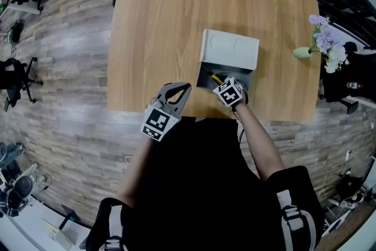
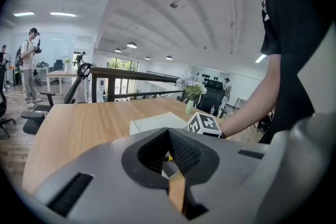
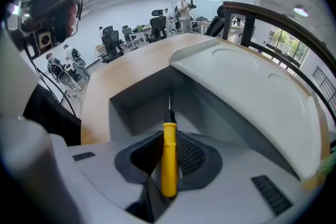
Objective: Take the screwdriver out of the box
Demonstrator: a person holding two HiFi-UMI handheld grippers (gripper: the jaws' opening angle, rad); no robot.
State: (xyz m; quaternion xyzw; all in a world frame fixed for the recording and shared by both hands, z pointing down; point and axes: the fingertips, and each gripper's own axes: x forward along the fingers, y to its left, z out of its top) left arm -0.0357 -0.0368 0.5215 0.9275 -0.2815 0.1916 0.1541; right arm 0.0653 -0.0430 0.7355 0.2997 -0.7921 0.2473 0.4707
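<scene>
The right gripper (image 3: 169, 159) is clamped on the yellow handle of the screwdriver (image 3: 169, 136), whose thin shaft is pointed away into the open grey box (image 3: 137, 105) — so the tool is held but, it seems, not yet clear of the walls. The lift is best made straight up and back toward the near edge, with the grip firm on the handle, so that the tip is not caught on the far wall or on the raised lid (image 3: 247, 92) beyond. The left gripper (image 2: 169, 138) is closed on nothing, near and left of the box; the box could be steadied by it if dragged. Only in the head view is the box placed — right of centre on the table (image 1: 153, 20), flowers (image 1: 326, 47) at the far right. The shaft is seen clearly only in the right gripper view.
</scene>
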